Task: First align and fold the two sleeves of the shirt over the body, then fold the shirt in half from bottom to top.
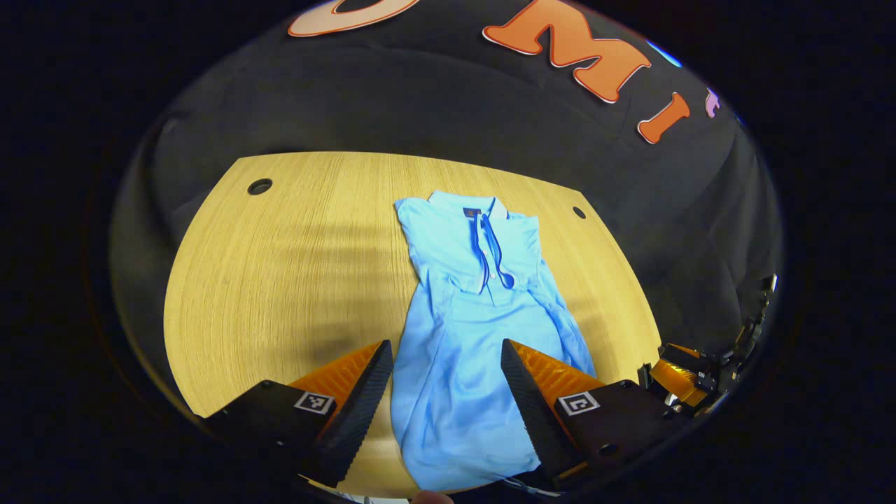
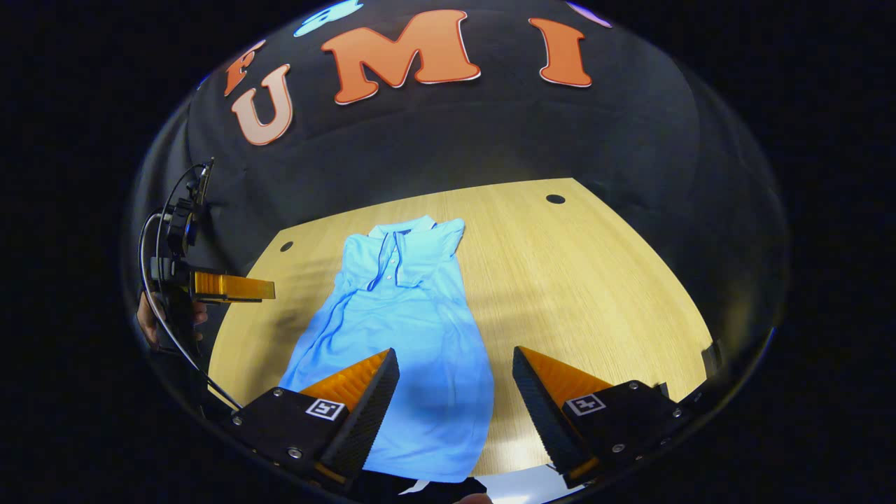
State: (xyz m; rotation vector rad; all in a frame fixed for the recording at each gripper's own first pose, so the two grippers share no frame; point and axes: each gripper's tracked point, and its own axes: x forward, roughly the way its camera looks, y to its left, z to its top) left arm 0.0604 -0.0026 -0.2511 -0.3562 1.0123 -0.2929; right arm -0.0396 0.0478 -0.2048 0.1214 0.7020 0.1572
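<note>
Two grippers wait wide open over a blue shirt.

The left gripper (image 1: 446, 392) and right gripper (image 2: 455, 395) hold nothing, both above the shirt's (image 1: 462, 336) bottom hem on the counter (image 1: 280, 280). The shirt looks soft, light and floppy, sleeves already folded in; pinch the two hem corners.

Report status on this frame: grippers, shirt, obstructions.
Left hand-held gripper open, above the shirt's lower half. Right hand-held gripper open, over the hem end. Shirt flat on table, sleeves folded in, bottom fold not yet done. Nothing in the way.
</note>
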